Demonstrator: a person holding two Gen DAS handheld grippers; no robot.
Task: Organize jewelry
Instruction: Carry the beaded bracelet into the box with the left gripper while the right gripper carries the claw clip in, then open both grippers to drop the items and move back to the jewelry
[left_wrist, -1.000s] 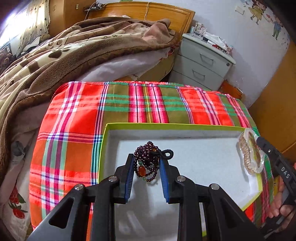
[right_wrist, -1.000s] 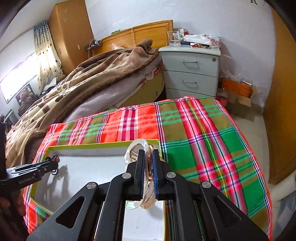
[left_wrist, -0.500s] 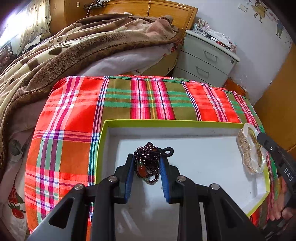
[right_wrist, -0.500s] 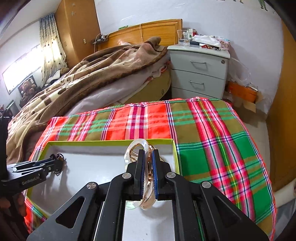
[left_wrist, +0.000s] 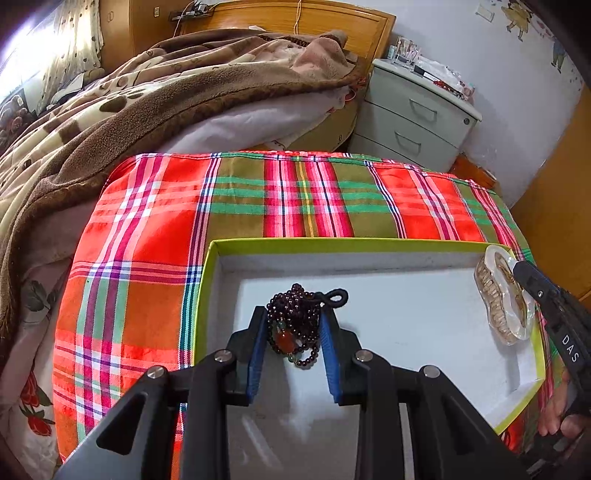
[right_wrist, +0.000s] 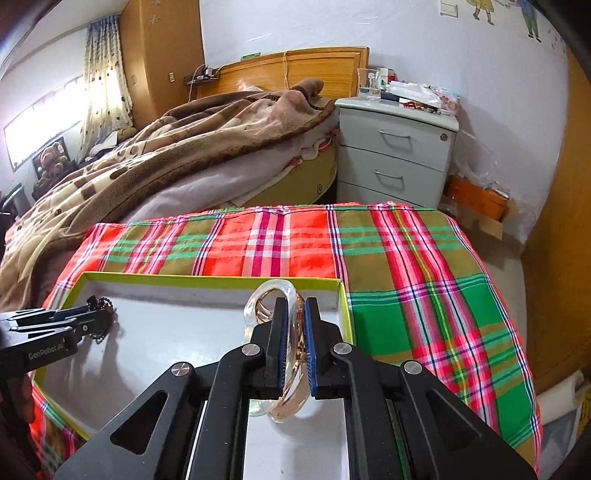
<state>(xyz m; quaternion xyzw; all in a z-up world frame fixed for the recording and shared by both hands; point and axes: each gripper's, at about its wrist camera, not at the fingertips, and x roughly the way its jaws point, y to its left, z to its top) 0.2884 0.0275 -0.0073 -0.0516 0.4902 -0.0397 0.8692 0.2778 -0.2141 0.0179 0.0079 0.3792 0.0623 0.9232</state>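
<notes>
Over the white floor of the box, toward its left side, the bead string sits bunched up between the blue pads of the left tongs, which are clamped on it. It's dark maroon beads with an orange stone and a couple of green ones in the bundle, plus a black cord loop sticking out on the far right side. Can't tell if the lowest beads touch the box floor or hang just above it.

Over on the right side of the box, the right tongs are squeezed tight on a clear bangle with a gold-coloured piece tucked inside it. The bangle stands on edge, one end poking out past the fingertips and the other hanging below them, near the box's right wall. From the left view the same bangle shows up at the right rim, with the right tongs coming in from the right.

The box has a lime-green rim and sits on a plaid cloth in red, green and olive covering the worktop. Beyond it is a bed with a brown blanket, and to the far right a grey nightstand with clutter on top.
</notes>
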